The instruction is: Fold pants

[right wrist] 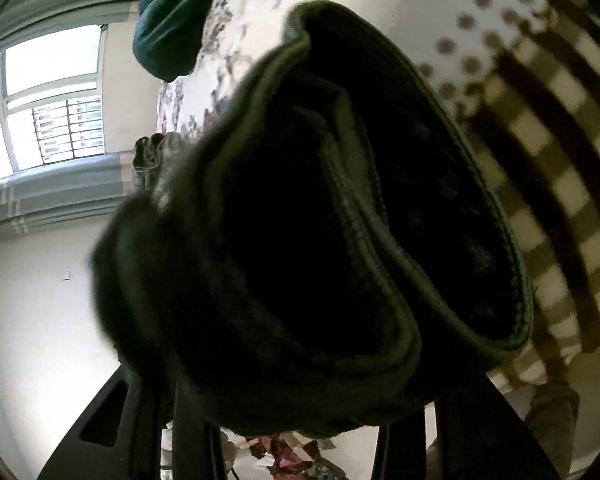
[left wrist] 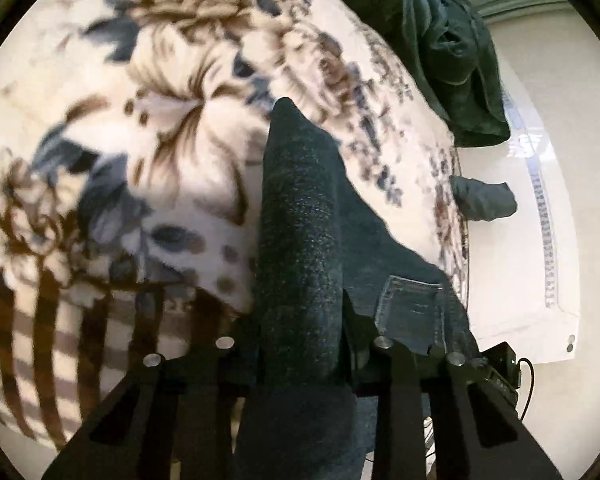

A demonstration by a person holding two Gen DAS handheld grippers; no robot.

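1. The left hand-held gripper (left wrist: 300, 344) is clamping on a bunched ridge of the pants (left wrist: 300, 216), dark blue denim; the cloth is filling the gap between the two fingers, so the jaws are standing pressed on the fabric.
2. From that grip the denim ridge is running straight ahead toward 12 o'clock, tapering to a point over the floral blanket (left wrist: 172, 128). A back pocket (left wrist: 410, 304) is showing just to the 2 o'clock side of the grip.
3. The pants' long axis is therefore lying along the left gripper's own forward line, not across it.
4. The right hand-held gripper (right wrist: 300, 412) is sitting buried under a thick fold of the same pants (right wrist: 312, 216); the hem or waistband edge is curling up toward 12 o'clock and blocking the fingertips. It appears to be gripping the cloth, but I cannot tell for certain.
5. Both grippers are at the garment, neither nearer than the other; the cloth seems lifted off the bed.
6. A second dark green garment (left wrist: 428, 40) is lying well apart at 1 o'clock on the blanket's far edge.
7. Judged from this, the coming move is turning on carrying the held ends forward along that 12 o'clock axis.
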